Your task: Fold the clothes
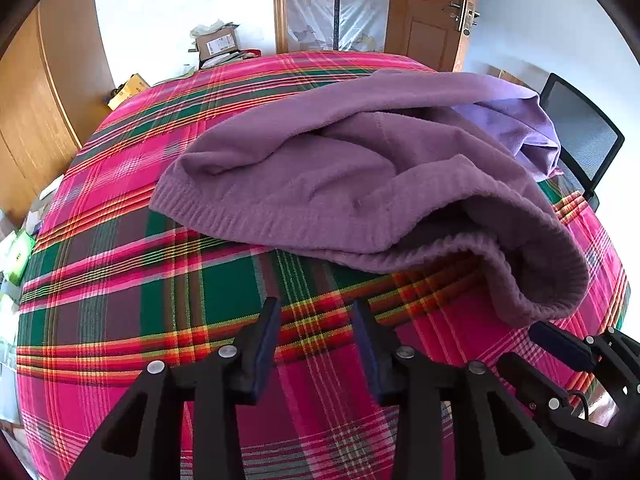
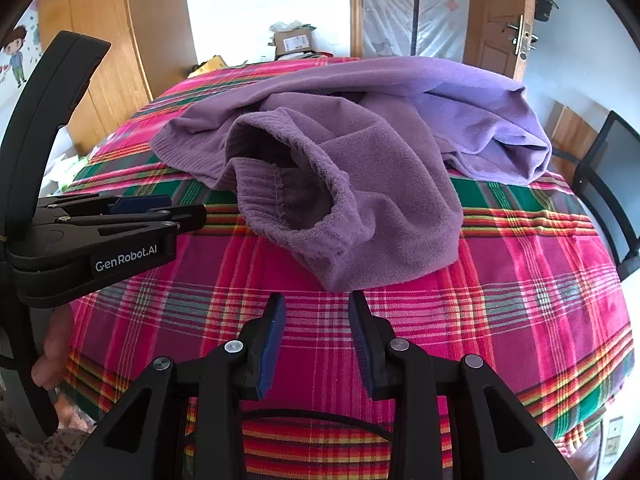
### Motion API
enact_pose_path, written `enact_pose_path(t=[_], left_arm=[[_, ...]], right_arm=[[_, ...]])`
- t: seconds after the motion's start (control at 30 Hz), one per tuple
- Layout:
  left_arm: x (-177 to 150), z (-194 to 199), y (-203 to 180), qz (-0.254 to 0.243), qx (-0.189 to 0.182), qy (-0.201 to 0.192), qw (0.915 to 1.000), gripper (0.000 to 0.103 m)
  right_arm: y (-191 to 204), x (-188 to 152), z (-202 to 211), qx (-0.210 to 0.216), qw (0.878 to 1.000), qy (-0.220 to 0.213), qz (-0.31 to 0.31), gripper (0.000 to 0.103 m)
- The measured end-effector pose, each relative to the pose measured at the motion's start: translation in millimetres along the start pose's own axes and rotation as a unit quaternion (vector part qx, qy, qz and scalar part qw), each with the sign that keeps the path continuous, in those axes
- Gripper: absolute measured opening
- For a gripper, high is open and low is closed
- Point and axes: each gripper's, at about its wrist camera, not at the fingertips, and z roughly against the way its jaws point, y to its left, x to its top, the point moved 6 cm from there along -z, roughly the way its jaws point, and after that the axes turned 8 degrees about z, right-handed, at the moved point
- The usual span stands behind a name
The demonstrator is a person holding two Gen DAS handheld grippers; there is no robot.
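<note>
A crumpled purple fleece sweater (image 1: 352, 184) (image 2: 384, 208) lies on a bed with a pink, green and red plaid cover (image 1: 160, 288) (image 2: 520, 280). Its ribbed hem gapes open toward me. A lighter lilac cloth (image 1: 520, 124) (image 2: 492, 128) lies at its far right; whether it belongs to the sweater I cannot tell. My left gripper (image 1: 316, 308) (image 2: 184, 206) hovers over bare cover short of the hem, open and holding nothing. My right gripper (image 2: 316, 300) (image 1: 528, 346) stands open just short of the sweater's near fold, nothing between its fingers. A hand (image 2: 52, 352) holds the left gripper.
A black mesh chair (image 1: 580, 136) (image 2: 612, 184) stands at the bed's right side. Beyond the bed are a wooden door (image 1: 436, 12), a cardboard box (image 1: 216, 42) (image 2: 294, 42) and a yellow box (image 1: 128, 90). A wooden wardrobe (image 1: 36, 112) and scattered packets (image 1: 16, 256) line the left.
</note>
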Motion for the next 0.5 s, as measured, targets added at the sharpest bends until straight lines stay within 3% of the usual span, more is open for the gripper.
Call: enact_pose_path(t=[0.23,0.5], left_arm=[[0,2,-3,0.003,-0.002,-0.002,1.0000,0.039],[-7,7,-12,0.006,-0.033,0.000,0.9994,0.057]], right_arm=[[-3,2,0,0.003,1.000,-0.002,0.000,0.035],[-8,1,6,0.016,1.000,-0.013,-0.010,0.035]])
